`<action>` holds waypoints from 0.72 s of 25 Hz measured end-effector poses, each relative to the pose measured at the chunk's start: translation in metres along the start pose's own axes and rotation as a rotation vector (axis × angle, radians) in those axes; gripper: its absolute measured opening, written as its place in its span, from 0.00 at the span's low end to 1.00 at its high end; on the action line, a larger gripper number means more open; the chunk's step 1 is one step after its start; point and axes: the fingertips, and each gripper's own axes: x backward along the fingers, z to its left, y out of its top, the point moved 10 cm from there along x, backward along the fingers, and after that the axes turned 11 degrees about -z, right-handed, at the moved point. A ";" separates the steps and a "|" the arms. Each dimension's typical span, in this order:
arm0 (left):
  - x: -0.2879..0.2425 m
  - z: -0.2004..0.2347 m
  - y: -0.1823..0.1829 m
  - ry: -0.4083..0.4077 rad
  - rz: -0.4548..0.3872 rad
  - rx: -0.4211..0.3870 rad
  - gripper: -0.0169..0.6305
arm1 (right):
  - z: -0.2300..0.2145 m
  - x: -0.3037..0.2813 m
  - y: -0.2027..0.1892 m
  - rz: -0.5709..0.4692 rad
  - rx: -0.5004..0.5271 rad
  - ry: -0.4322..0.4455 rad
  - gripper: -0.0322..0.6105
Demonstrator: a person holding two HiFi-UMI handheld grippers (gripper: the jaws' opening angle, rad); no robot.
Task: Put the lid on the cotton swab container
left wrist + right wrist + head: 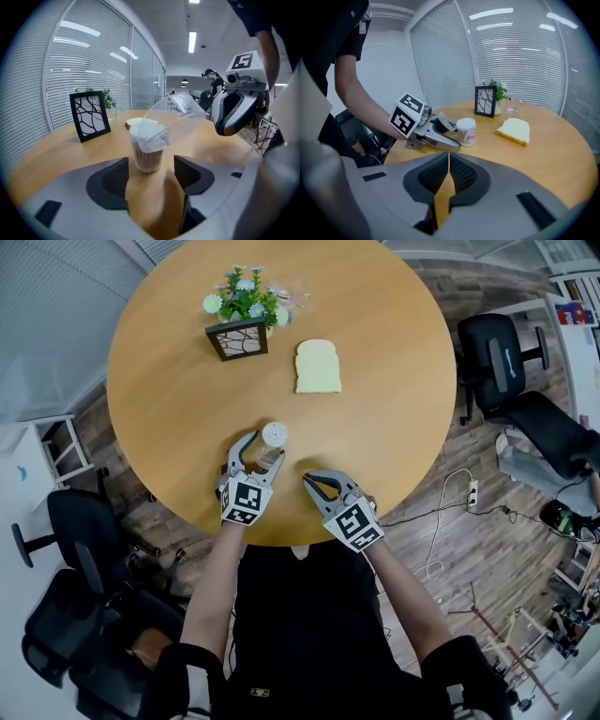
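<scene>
The cotton swab container (274,435), a small clear tub packed with white swabs, stands near the front edge of the round wooden table (169,399). My left gripper (264,452) is open right behind it. In the left gripper view the container (147,157) stands just past the two spread pads, touching neither. The clear lid (180,119) hangs tilted over the container's top, one edge on the swabs. In the right gripper view the lid (443,122) sits by the left gripper's fingertip next to the container (466,132). My right gripper (308,482) is shut and empty, just right of the container.
A slice of bread (318,366) lies mid-table. A flowering plant in a black-framed pot (240,320) and a small glass (298,296) stand at the far side. Black office chairs (511,381) stand around the table, and cables lie on the wooden floor.
</scene>
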 end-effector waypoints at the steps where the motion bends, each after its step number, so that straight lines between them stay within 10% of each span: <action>1: 0.000 0.000 0.000 -0.003 0.000 -0.001 0.48 | 0.000 -0.001 -0.001 0.005 -0.002 0.004 0.06; 18: -0.022 0.009 0.010 -0.039 -0.020 -0.041 0.51 | -0.004 -0.009 0.001 0.021 -0.006 0.021 0.06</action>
